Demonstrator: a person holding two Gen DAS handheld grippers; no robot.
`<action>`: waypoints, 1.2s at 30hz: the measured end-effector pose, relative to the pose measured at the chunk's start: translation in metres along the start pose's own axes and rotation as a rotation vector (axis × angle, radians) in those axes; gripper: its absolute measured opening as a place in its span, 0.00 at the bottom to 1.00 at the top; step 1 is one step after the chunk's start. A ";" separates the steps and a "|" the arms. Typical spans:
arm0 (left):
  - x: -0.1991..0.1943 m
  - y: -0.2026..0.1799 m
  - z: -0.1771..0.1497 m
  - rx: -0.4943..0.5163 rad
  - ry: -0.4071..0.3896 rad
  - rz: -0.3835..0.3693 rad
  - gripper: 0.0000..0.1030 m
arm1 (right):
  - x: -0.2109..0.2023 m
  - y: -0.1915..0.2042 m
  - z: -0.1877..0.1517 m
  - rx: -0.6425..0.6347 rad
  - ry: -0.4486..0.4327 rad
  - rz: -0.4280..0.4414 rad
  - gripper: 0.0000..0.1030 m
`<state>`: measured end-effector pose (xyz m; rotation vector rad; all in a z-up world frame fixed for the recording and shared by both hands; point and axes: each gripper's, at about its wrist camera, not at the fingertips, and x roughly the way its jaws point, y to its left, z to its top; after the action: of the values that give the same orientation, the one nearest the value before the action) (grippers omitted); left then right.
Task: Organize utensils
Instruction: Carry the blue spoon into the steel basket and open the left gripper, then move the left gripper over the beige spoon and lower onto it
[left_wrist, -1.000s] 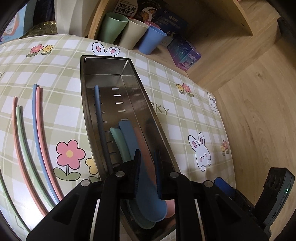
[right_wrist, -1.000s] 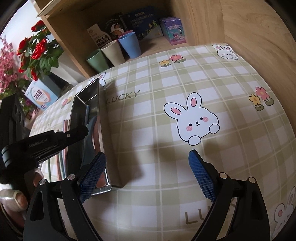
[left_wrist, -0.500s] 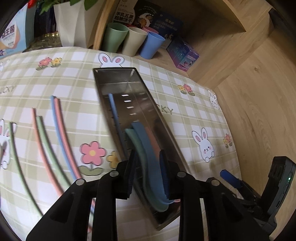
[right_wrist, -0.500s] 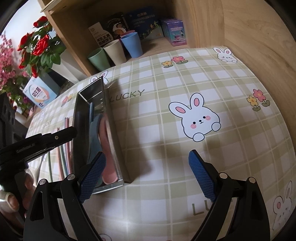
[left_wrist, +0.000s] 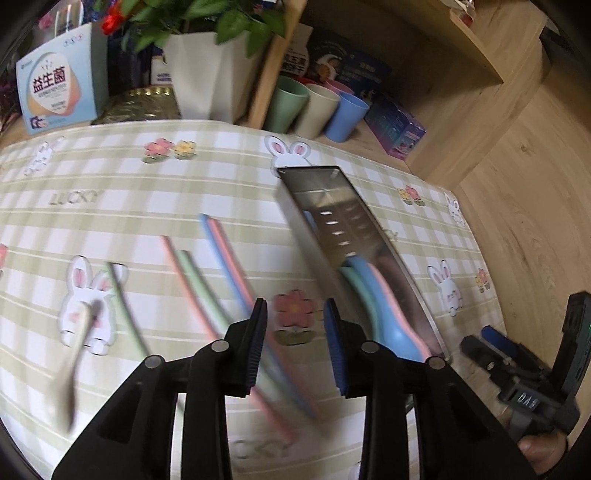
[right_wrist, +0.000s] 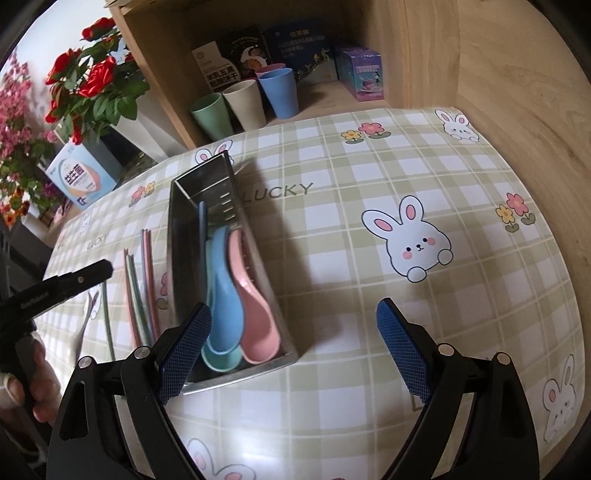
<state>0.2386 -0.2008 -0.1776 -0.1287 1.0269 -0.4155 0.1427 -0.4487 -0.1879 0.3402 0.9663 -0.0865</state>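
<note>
On the worktop: a metal tray (right_wrist: 229, 280) lies lengthwise on the checked cloth (right_wrist: 369, 229), its far end toward the back edge where the cups (right_wrist: 245, 103) stand on a shelf.
In the tray: a blue spoon (right_wrist: 221, 295), a pink spoon (right_wrist: 255, 317) and a green spoon (right_wrist: 218, 360) nest bowl-in-bowl at the near end; one blue chopstick (right_wrist: 201, 221) lies along the left wall.
Left of the tray: loose chopsticks (left_wrist: 221, 280) in pink, green and blue lie side by side on the cloth; a pale spoon (left_wrist: 79, 347), blurred, lies nearer the left edge.
Left claw (left_wrist: 293, 343): jaws opening, a modest gap, nothing between the pads; it hangs above the chopsticks.
Right claw (right_wrist: 291, 354): jaws wide apart, empty, above the tray's near end.
Handling: the chopsticks look light, stiff, thin and smooth, so likely to roll or pivot in the pads.
Where to grip: probably across the mid-length of one stick, pads square to it, so neither end droops.
Remaining: chopsticks and pale spoon not yet in the tray.
</note>
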 end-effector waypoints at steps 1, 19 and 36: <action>-0.005 0.009 0.000 0.010 -0.003 0.001 0.32 | 0.000 0.003 0.000 0.000 -0.002 -0.001 0.85; -0.060 0.186 -0.048 0.096 0.086 0.098 0.38 | 0.012 0.070 -0.025 0.051 -0.004 0.080 0.85; -0.036 0.185 -0.071 0.093 0.148 0.058 0.44 | 0.022 0.105 -0.043 0.019 0.039 0.054 0.85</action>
<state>0.2132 -0.0114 -0.2401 0.0150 1.1521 -0.4242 0.1439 -0.3344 -0.2024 0.3868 0.9942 -0.0401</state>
